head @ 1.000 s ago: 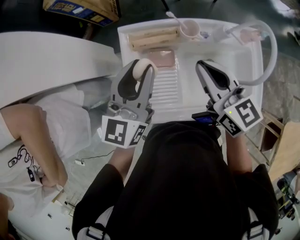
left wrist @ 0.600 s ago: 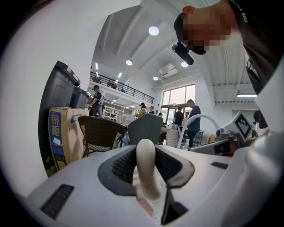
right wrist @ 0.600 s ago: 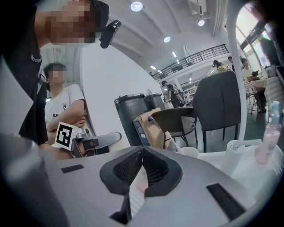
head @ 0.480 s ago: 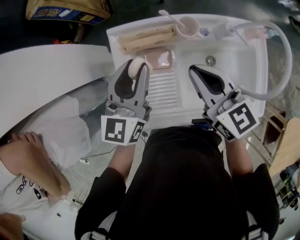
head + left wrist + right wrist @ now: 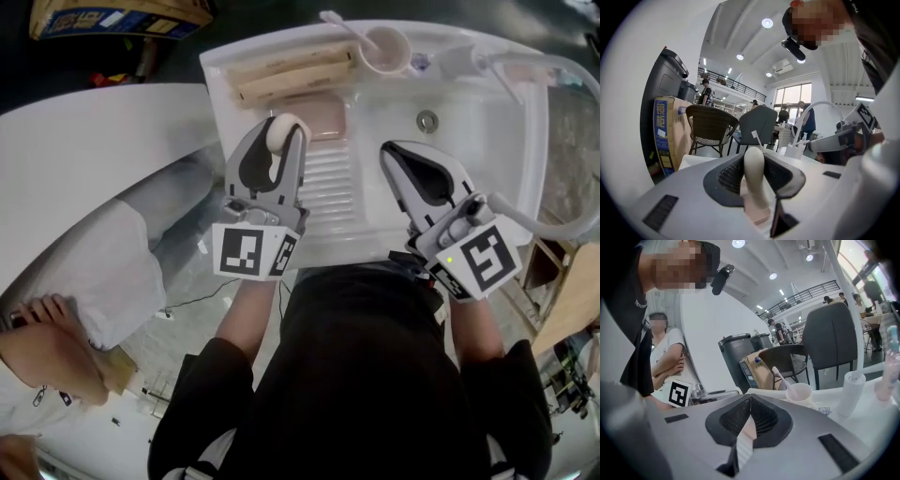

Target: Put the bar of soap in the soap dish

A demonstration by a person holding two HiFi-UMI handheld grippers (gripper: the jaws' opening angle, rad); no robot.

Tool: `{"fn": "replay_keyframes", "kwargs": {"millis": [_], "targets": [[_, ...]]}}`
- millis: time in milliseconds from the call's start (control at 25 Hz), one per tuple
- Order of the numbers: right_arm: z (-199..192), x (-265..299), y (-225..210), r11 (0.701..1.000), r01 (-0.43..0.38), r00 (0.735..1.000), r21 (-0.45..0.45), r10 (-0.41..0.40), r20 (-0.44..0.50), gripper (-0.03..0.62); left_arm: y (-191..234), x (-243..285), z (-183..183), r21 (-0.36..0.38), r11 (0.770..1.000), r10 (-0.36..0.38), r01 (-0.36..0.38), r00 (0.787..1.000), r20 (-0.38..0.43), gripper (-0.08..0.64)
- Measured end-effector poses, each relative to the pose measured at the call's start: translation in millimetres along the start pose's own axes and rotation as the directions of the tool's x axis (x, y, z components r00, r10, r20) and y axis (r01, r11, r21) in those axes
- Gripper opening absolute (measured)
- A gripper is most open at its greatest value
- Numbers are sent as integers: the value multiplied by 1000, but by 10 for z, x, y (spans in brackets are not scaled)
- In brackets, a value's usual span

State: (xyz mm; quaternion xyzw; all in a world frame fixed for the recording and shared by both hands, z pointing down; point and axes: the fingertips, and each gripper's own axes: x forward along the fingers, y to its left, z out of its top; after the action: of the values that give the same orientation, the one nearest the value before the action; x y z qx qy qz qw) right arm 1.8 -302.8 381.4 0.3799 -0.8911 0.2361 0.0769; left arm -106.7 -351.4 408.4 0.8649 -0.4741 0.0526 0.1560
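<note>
Sink (image 5: pixel 375 202) below — left gripper (image 5: pixel 284 127) grasps soap (image 5: pixel 753 173); right gripper (image 5: pixel 750 395), in its own view, clenched.

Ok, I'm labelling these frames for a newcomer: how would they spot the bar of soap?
Start at the white sink; the left gripper hangs over its ribbed washboard. The bar of soap is the cream, rounded lump pinched between that gripper's dark jaws, unlike the flat pink slab and the beige slatted tray behind it, which rest on the sink.
</note>
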Motion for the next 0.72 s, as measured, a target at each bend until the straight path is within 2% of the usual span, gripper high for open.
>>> {"fn": "replay_keyframes", "kwargs": {"millis": [520, 720], "targets": [[-326, 117, -71, 997, 1, 999, 76, 2, -40, 21, 333, 214, -619, 32, 994, 102, -100, 993, -55, 121], [-361, 147, -111, 997, -4, 998, 79, 9, -55, 21, 375, 307, -698, 57, 991, 122, -118, 991, -55, 121]]}}
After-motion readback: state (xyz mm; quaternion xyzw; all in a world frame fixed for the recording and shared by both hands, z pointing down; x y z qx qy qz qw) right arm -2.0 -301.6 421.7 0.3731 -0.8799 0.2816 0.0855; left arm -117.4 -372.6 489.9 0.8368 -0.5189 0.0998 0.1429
